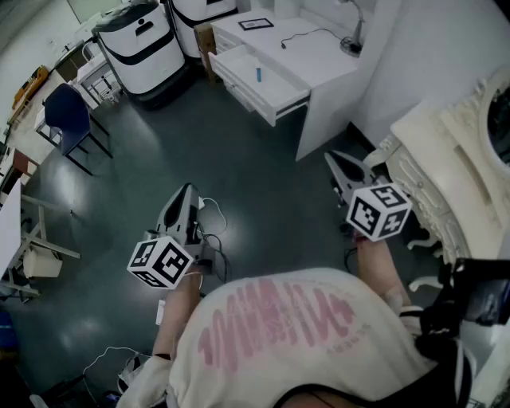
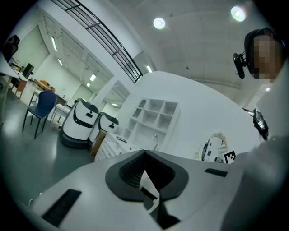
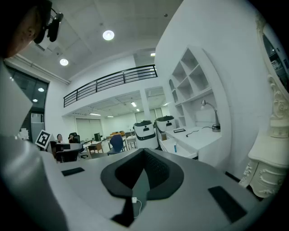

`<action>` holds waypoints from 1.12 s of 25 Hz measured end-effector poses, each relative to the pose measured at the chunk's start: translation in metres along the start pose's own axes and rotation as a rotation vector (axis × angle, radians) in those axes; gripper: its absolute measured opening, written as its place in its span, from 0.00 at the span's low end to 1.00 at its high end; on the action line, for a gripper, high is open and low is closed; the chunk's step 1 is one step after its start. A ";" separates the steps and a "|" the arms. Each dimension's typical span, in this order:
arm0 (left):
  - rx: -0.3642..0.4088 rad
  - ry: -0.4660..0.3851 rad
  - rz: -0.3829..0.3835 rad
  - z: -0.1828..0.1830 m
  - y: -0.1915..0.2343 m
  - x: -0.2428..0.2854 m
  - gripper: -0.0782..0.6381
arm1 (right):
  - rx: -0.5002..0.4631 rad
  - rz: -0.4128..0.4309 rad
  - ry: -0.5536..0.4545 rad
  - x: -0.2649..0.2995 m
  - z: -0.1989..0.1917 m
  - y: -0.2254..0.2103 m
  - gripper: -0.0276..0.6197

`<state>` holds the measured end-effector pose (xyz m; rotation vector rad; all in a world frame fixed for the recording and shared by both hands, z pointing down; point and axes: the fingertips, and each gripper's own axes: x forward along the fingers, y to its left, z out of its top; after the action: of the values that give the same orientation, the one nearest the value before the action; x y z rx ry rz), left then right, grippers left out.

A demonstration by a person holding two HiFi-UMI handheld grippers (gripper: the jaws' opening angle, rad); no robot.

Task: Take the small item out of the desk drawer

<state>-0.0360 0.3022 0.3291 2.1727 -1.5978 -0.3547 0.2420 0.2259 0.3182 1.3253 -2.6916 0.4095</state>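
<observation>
A white desk (image 1: pixel 319 52) stands at the far side of the room, with its top drawer (image 1: pixel 239 80) pulled out. Inside lies a small blue item (image 1: pixel 259 73). The right gripper view also shows the open drawer (image 3: pixel 180 149) and the blue item (image 3: pixel 175 148), far ahead. My left gripper (image 1: pixel 187 191) hangs over the dark floor, well short of the desk, its jaws shut and empty. To the right of it, my right gripper (image 1: pixel 331 158) points toward the desk corner, also shut with nothing in it. Both are held near the person's body.
Two white-and-black machines (image 1: pixel 139 40) stand left of the desk. A blue chair (image 1: pixel 68 111) is at the left, and ornate white furniture (image 1: pixel 454 175) crowds the right side. A lamp (image 1: pixel 351 40) and a black frame (image 1: pixel 255 24) sit on the desktop. Cables (image 1: pixel 213 217) lie on the floor.
</observation>
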 end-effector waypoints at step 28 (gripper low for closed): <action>0.052 0.035 -0.012 0.035 0.135 0.084 0.15 | 0.036 -0.074 0.041 0.169 -0.019 -0.011 0.07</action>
<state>-0.1396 0.1814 0.3658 2.2158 -1.5925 -0.2798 0.1471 0.0962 0.3760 1.4058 -2.6049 0.4740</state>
